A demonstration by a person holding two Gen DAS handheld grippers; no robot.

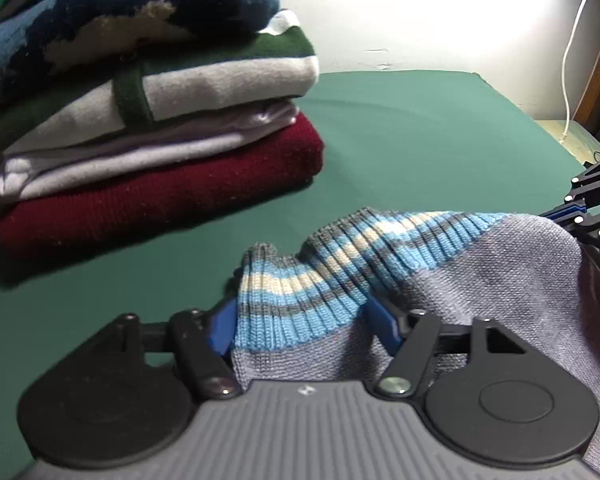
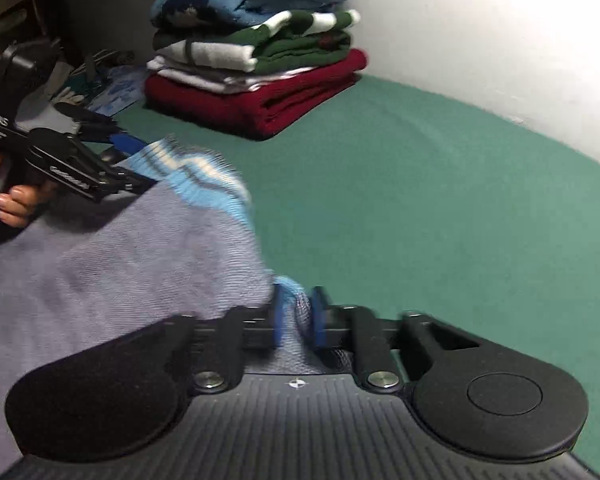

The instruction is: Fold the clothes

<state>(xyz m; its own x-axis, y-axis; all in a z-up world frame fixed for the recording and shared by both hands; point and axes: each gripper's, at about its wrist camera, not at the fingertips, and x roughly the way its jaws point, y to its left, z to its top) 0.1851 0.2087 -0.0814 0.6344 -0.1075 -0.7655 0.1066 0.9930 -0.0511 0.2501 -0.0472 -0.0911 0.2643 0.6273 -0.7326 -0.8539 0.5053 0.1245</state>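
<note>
Several garments are already stacked (image 1: 152,120) at 10 o'clock; the grey sweater (image 1: 500,264) is unfolded, its striped hem (image 1: 300,300) bunched between the half-open left gripper (image 1: 300,320), pinched tight by the right gripper (image 2: 296,316).

Two grippers show: the left gripper (image 1: 300,320) at the lower centre of its own view and the right gripper (image 2: 296,316) at the lower centre of its own. One grey sweater (image 1: 500,264) with a blue-and-cream striped hem lies between them, and one green table (image 1: 420,140) fills the middle of both frames. One stack of folded clothes (image 2: 256,48) sits at the upper left, counting five garments in the right wrist view: green-striped, blue patterned, dark green and white, pale lilac, dark red.
</note>
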